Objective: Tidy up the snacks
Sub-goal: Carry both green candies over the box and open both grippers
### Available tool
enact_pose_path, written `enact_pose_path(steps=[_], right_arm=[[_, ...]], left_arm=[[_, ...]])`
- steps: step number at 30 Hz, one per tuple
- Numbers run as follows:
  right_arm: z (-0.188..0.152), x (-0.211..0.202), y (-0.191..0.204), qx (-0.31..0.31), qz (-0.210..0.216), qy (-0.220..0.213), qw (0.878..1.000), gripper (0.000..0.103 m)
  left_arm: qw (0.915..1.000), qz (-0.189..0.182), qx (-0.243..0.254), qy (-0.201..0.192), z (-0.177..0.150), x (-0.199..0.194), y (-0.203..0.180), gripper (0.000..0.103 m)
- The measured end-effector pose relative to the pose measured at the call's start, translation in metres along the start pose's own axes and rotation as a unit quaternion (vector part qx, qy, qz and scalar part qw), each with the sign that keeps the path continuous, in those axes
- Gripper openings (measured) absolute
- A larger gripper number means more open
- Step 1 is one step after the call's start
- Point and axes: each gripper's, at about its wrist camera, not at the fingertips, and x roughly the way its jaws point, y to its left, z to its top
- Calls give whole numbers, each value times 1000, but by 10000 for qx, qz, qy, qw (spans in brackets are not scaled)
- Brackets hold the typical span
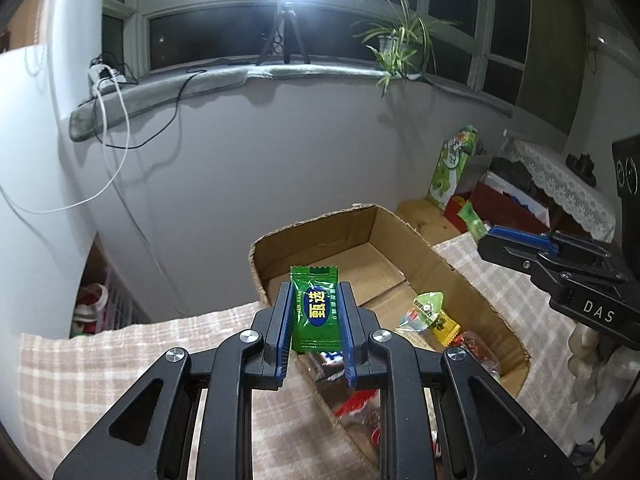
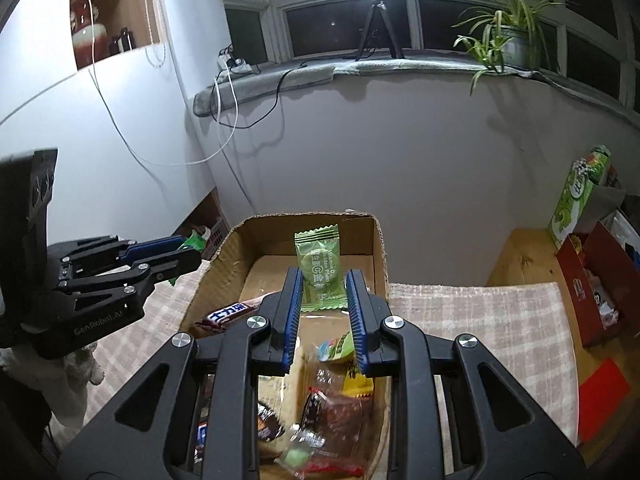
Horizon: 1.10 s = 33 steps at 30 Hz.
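Observation:
My left gripper (image 1: 315, 294) is shut on a dark green candy packet (image 1: 315, 314) with a blue oval label, held upright above the cardboard box (image 1: 472, 280). My right gripper (image 2: 323, 280) is shut on a pale green candy packet (image 2: 320, 266), also over the box (image 2: 224, 256). Each gripper shows in the other's view: the right one (image 1: 486, 236) with its pale packet (image 1: 472, 220) at the right, the left one (image 2: 192, 250) at the left. Several wrapped snacks (image 2: 336, 408) lie in the near part of the box, including a brown chocolate bar (image 2: 228, 314).
The box sits on a checked beige cloth (image 2: 480, 320) over a wooden table (image 2: 520, 256). A red box (image 2: 592, 280) and a tall green carton (image 2: 576, 200) stand at the right. A windowsill with a potted plant (image 2: 508, 40) and a ring light tripod (image 2: 376, 20) is behind.

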Motion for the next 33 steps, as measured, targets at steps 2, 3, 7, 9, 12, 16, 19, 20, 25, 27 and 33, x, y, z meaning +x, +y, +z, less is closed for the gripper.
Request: enact_pose_path(steps=[2, 3, 7, 9, 12, 16, 19, 20, 25, 27, 33], right_arm=[[1, 8, -1, -26, -14, 17, 10000, 23], [1, 12, -1, -14, -5, 34, 10000, 23], [-2, 25, -4, 13, -8, 160, 9999, 23], [-3, 29, -7, 30, -23, 217, 9998, 23], [-5, 35, -10, 10, -51, 291, 9996, 24], [-7, 41, -14, 25, -80, 368, 9993, 24], [-8, 47, -18, 24, -85, 442, 9990, 24], [-9, 48, -18, 11, -89, 456, 9989, 24], [-12, 56, -18, -3, -87, 528, 9986, 24], [-13, 58, -18, -16, -97, 564, 9984, 24], [-12, 58, -16, -59, -146, 564, 9983, 24]], left_arm=[[10000, 22, 51, 19, 2, 6, -3, 19], [10000, 38, 77, 28, 3, 9, -5, 19], [9998, 51, 156, 103, 8, 20, -9, 19], [9997, 35, 191, 131, 9, 25, -12, 19], [9996, 25, 249, 158, 11, 31, -18, 19], [9993, 12, 313, 195, 13, 40, -24, 19], [9991, 9, 360, 242, 14, 46, -27, 19], [9990, 15, 361, 253, 14, 48, -27, 19], [9988, 51, 361, 322, 13, 56, -26, 19], [9987, 54, 352, 352, 13, 60, -25, 19], [9985, 76, 333, 430, 10, 66, -25, 21]])
